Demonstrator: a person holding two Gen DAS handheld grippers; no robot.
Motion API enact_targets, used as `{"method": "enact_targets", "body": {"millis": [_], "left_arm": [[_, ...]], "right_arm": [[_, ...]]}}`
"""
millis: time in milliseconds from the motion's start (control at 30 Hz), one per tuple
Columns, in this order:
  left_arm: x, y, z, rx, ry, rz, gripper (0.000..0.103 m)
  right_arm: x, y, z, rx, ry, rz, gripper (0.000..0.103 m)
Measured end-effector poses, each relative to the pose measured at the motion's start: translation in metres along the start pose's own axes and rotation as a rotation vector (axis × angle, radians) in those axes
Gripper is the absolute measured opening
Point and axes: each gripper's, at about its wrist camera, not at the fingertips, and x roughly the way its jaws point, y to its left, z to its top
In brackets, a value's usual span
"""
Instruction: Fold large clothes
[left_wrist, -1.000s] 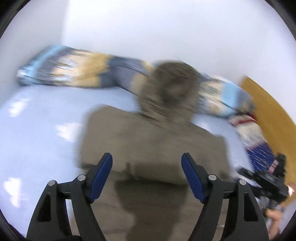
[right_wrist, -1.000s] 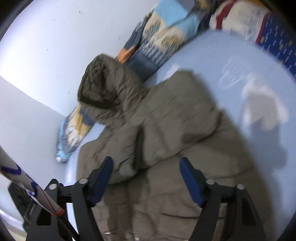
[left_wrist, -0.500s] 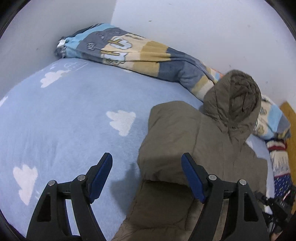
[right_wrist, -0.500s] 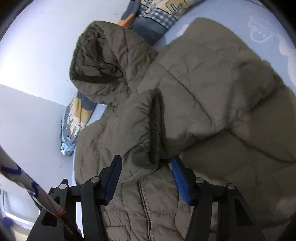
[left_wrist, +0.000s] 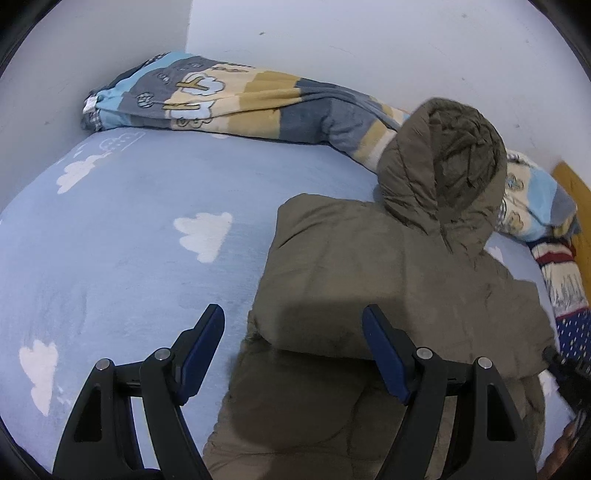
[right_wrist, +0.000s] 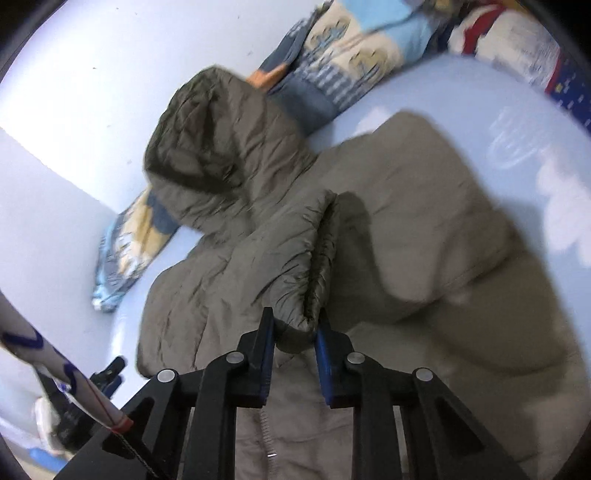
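An olive-brown padded hooded jacket (left_wrist: 388, 280) lies on the blue bed, hood (left_wrist: 443, 166) toward the wall, both sleeves folded across its body. My left gripper (left_wrist: 293, 347) is open and empty, hovering over the jacket's left edge. In the right wrist view the jacket (right_wrist: 424, 221) fills the middle. My right gripper (right_wrist: 295, 328) is shut on the elastic cuff of the jacket's sleeve (right_wrist: 314, 258) and holds it lifted above the jacket's front, near the zipper (right_wrist: 264, 424).
A striped cartoon blanket (left_wrist: 240, 99) lies rolled along the white wall behind the hood. The bed sheet (left_wrist: 129, 240) is blue with white clouds. A patterned pillow (left_wrist: 565, 295) lies at the right. The right gripper's body (left_wrist: 569, 373) shows at the left view's right edge.
My right gripper has closed on the sleeve cuff and lifted it. My left gripper stayed open and swung left over the jacket's left edge.
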Motion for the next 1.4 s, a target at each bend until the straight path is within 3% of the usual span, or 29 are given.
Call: {"method": "enact_targets", "body": {"millis": [133,433,467,600,667,767,867,933,1000,1233,1400], "left_arm": [[0.01,-0.011,-0.005,0.034,0.018,0.012,0.076],[0.034,-0.029,-0.016,0.131,0.089,0.059,0.076],[0.035,-0.029,-0.017,0.135,0.095,0.062,0.076],[0.022,-0.028,-0.012,0.118,0.052,0.075,0.076],[0.008,-0.032,-0.008,0.122,0.001,0.075,0.076],[-0.008,-0.046,-0.009,0.156,-0.069,0.061,0.076],[-0.007,-0.064,-0.015,0.213,-0.073,0.02,0.076],[-0.002,-0.075,-0.021,0.261,-0.063,0.014,0.076],[0.007,-0.081,-0.028,0.303,-0.047,0.021,0.076],[0.048,-0.073,-0.04,0.256,0.148,0.017,0.079],[0.04,-0.072,-0.038,0.254,0.136,0.016,0.079]], "right_arm": [[-0.009,-0.011,0.008,-0.028,-0.045,-0.114,0.022],[0.018,-0.037,0.007,0.021,0.04,-0.162,0.025],[0.019,-0.039,0.007,0.022,0.045,-0.164,0.027],[0.012,-0.043,0.008,0.046,0.066,-0.222,0.054],[-0.002,-0.042,0.01,0.068,0.039,-0.248,0.055],[-0.028,-0.029,0.014,0.012,-0.072,-0.318,0.055],[-0.036,-0.011,0.014,-0.084,-0.143,-0.269,0.055],[-0.027,0.002,0.009,-0.164,-0.138,-0.245,0.049],[-0.011,0.01,0.002,-0.241,-0.112,-0.245,0.035],[0.038,-0.006,-0.006,-0.292,0.012,-0.328,0.035],[0.051,-0.007,-0.007,-0.321,0.052,-0.363,0.035]]}}
